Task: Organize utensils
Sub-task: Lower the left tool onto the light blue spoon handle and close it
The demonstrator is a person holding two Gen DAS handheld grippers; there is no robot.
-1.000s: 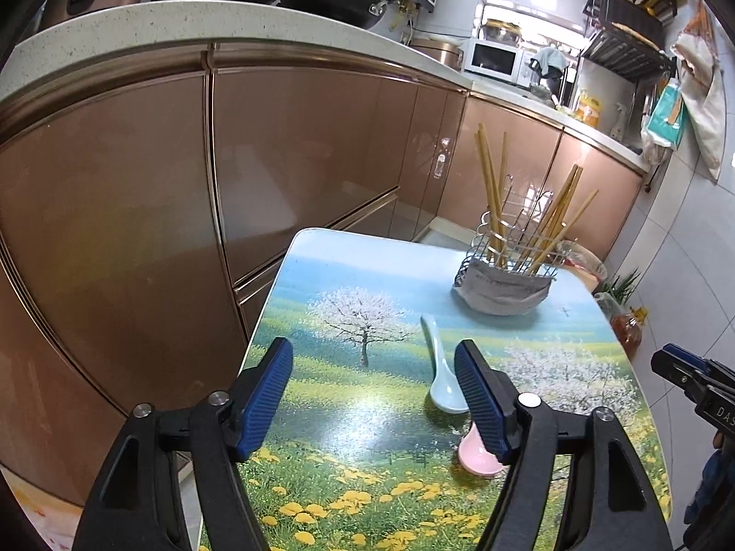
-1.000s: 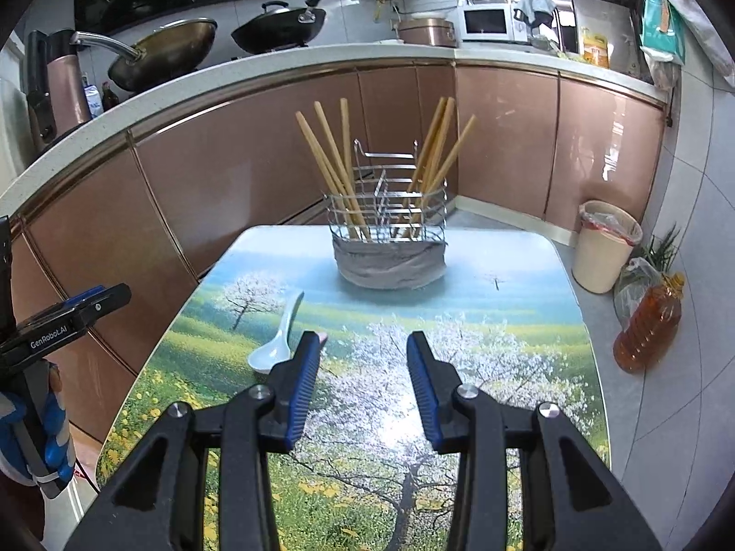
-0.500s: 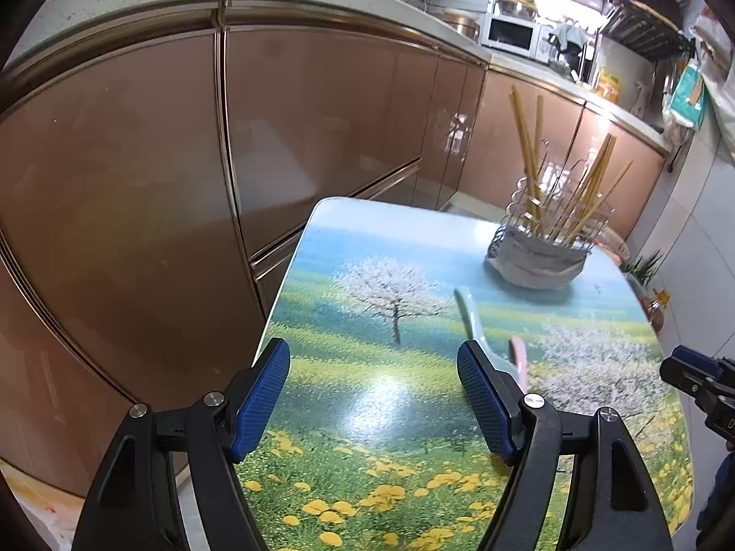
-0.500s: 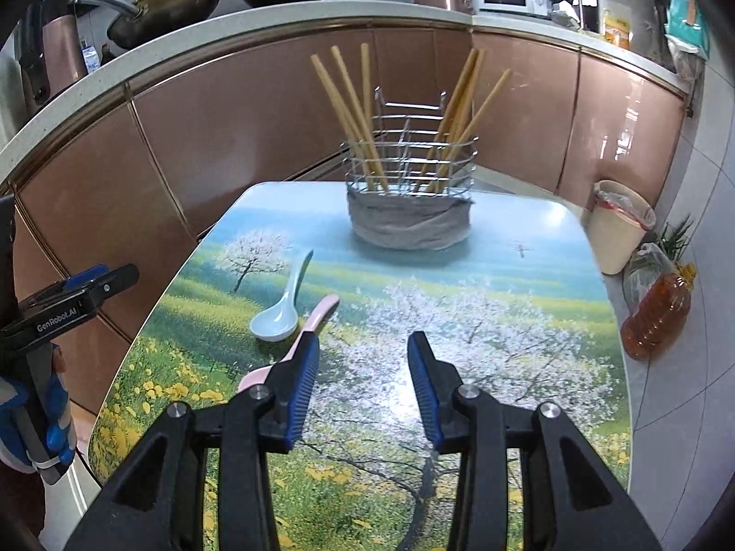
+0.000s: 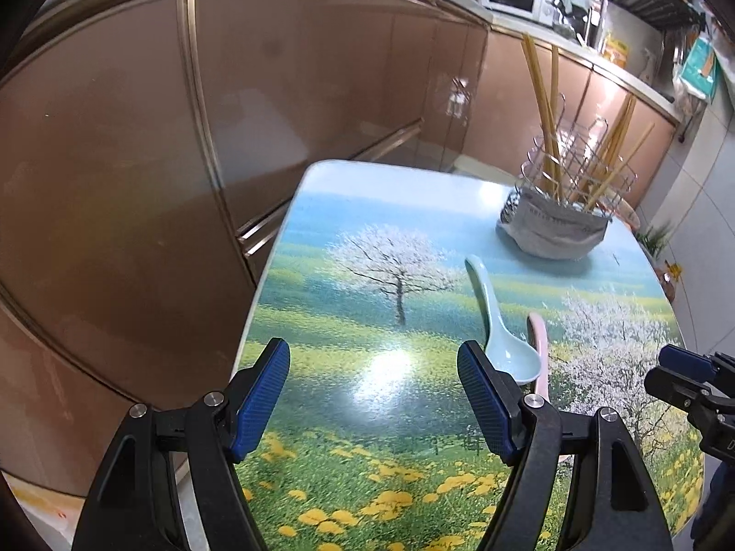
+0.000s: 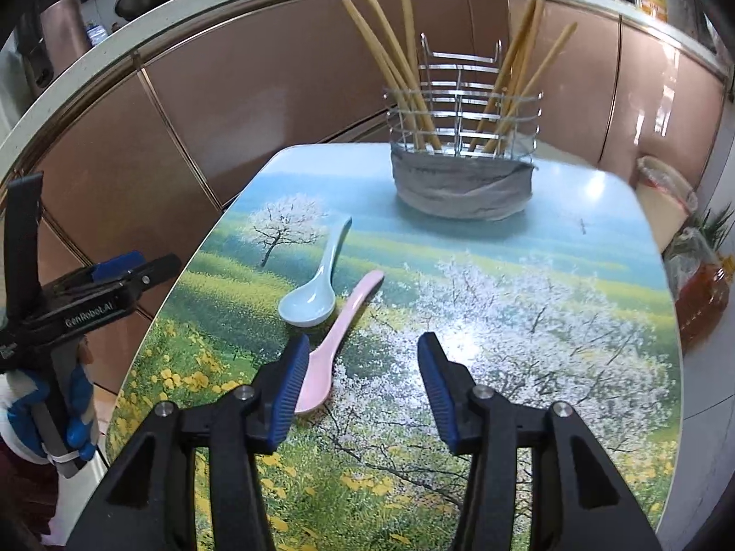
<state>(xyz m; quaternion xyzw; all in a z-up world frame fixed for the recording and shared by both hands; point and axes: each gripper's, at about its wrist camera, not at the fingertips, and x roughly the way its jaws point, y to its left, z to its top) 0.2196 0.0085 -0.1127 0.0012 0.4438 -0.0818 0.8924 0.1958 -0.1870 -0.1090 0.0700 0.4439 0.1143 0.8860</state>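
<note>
Pink and pale blue, two ceramic soup spoons lie side by side on a tabletop point(image 6: 528, 248) printed with blossoming trees and a yellow-flowered meadow, in a kitchen lined with copper-toned cabinets point(image 5: 115, 193). The blue spoon point(image 6: 312, 289) rests bowl-up nearer the left edge, its handle running toward the far side; the pink spoon point(image 6: 340, 340) lies just beside it on the right, close enough that contact cannot be judged, angled with its handle toward the far right.

At the far end of the tabletop stands a wire utensil caddy point(image 6: 464, 105), its base wrapped in grey cloth, with wooden chopsticks point(image 6: 395, 59) leaning outward in two bunches, one on each side.

Seen from the right wrist, the right gripper point(image 6: 360, 390) hovers over the near half of the tabletop, its jaws opening with nothing between them; the left jaw's blue pad overlaps the bowl end of the pink spoon in the view. From the left wrist, the left gripper point(image 5: 372, 399) hangs over the left part of the tabletop, jaws spread wide and empty, the blue spoon point(image 5: 500, 340) and pink spoon point(image 5: 539, 344) just beyond its right jaw.

A waste bin point(image 6: 666, 197) and a bottle of amber liquid point(image 6: 703, 298) stand on the floor to the right.
</note>
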